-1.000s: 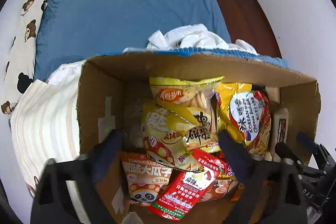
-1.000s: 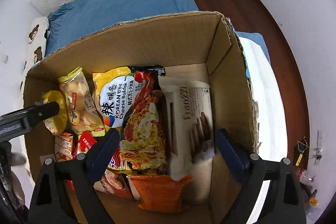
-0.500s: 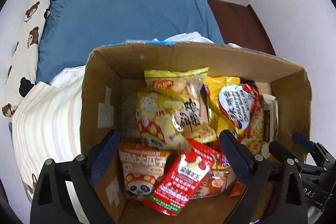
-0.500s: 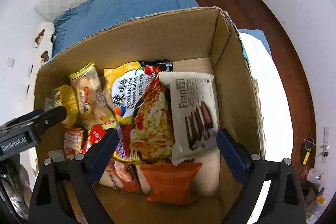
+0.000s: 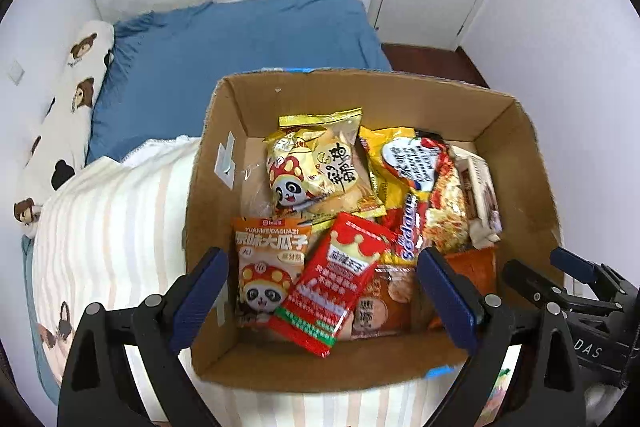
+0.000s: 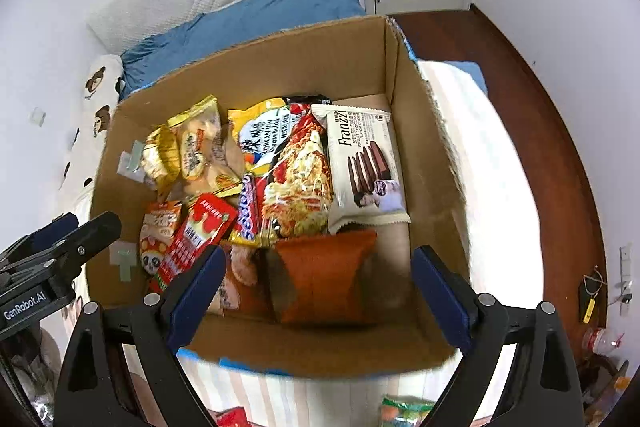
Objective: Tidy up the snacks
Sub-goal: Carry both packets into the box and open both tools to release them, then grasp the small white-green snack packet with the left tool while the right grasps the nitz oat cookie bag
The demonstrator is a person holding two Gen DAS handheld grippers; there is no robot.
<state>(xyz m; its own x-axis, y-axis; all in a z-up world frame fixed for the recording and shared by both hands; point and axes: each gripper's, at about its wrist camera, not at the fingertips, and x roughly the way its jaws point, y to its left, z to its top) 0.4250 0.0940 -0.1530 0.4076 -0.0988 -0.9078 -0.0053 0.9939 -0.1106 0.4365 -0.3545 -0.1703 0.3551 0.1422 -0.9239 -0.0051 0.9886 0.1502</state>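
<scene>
Both tongs, left tongs and right tongs, hang spread and empty above the cardboard box on the bed; snack packets lie packed inside, likely for sorting.

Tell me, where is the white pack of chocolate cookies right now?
The white cookie pack lies flat in the cardboard box, on the right side in the right wrist view, beside the noodle packet and behind the orange bag.

Black tool, blue finger pads
</scene>
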